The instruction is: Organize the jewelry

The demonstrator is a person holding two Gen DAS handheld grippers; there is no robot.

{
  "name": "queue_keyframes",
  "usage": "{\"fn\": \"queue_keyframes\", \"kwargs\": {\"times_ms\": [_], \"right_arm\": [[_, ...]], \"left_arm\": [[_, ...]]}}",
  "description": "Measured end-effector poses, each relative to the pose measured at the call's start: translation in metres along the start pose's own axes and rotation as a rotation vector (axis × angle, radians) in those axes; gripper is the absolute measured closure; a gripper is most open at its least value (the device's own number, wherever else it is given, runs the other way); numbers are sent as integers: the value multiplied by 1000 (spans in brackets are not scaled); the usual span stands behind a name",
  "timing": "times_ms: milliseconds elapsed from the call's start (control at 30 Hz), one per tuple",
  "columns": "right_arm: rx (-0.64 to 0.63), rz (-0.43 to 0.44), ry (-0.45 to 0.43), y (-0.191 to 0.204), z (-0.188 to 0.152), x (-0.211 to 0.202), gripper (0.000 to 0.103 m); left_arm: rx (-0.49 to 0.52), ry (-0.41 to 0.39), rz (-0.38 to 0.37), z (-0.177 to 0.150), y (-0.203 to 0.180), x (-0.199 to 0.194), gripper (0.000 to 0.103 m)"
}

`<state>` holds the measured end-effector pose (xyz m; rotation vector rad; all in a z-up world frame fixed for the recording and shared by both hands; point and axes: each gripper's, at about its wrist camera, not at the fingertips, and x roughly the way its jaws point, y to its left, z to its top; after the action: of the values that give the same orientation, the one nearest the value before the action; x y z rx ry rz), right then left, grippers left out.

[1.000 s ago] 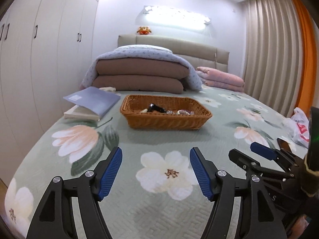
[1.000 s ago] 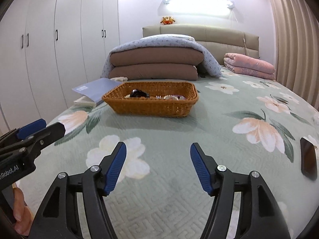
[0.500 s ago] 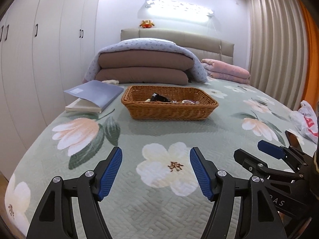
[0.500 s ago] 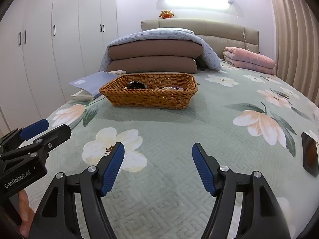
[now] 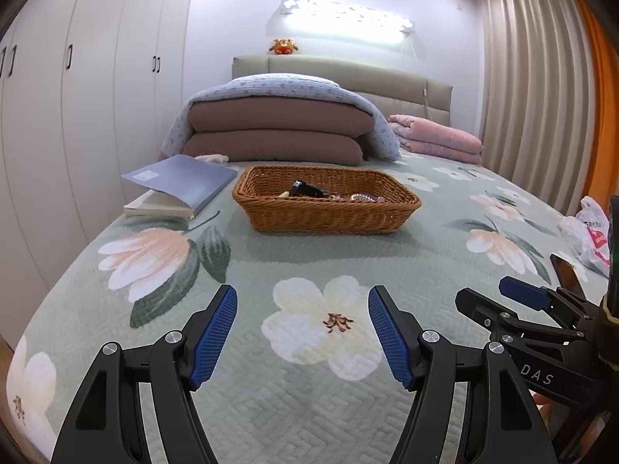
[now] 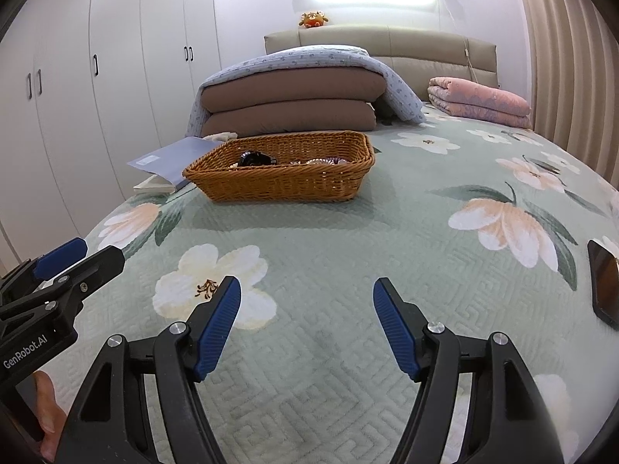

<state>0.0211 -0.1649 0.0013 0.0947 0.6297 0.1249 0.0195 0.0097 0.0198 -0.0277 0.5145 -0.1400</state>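
Bedroom, seen from both wrist cameras as I run the rig remotely: on the far left, a blue-covered book (image 5: 182, 185) lies on the floral bedspread (image 5: 309, 255), just beside the wicker basket (image 5: 325, 208). The basket sits mid-bed, in front of the stack of folded quilts (image 5: 278, 123), and the jewelry (image 5: 332, 193) lies inside it: a dark piece that looks like a watch, and to its right some pale beaded or sparkling pieces that I cannot tell apart from this low angle. No jewelry shows loose on the bedspread in either view.

Nearer the cameras, my left hand-held gripper (image 5: 301, 332) hangs over a white printed flower, jaws spread wide and holding nothing. To its right, my right hand-held gripper (image 6: 307, 328) is likewise released and empty above the quilting, well short of the basket. At the far right edge, a dark phone (image 6: 605, 282) rests on the bedspread, and a white plastic bag (image 5: 592, 232) lies beyond it.

As to progress, I judge the scene fits two readings: the pieces have been gathered into the basket and the tidying is at or near its end, or they are a jumble there waiting to be sorted. The basket's rim hides how neatly they lie, so I cannot settle which.
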Motion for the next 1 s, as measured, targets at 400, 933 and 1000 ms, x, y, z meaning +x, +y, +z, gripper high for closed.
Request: {"fn": "queue_keyframes", "kwargs": {"times_ms": [400, 933, 1000], "right_arm": [[-2, 2, 4, 2, -1, 1, 29], [3, -1, 6, 3, -1, 3, 29], [3, -2, 7, 3, -1, 3, 29]], "left_arm": [[2, 7, -2, -1, 0, 0, 31], [-3, 10, -2, -1, 3, -1, 31], [-2, 9, 0, -1, 2, -1, 31]]}}
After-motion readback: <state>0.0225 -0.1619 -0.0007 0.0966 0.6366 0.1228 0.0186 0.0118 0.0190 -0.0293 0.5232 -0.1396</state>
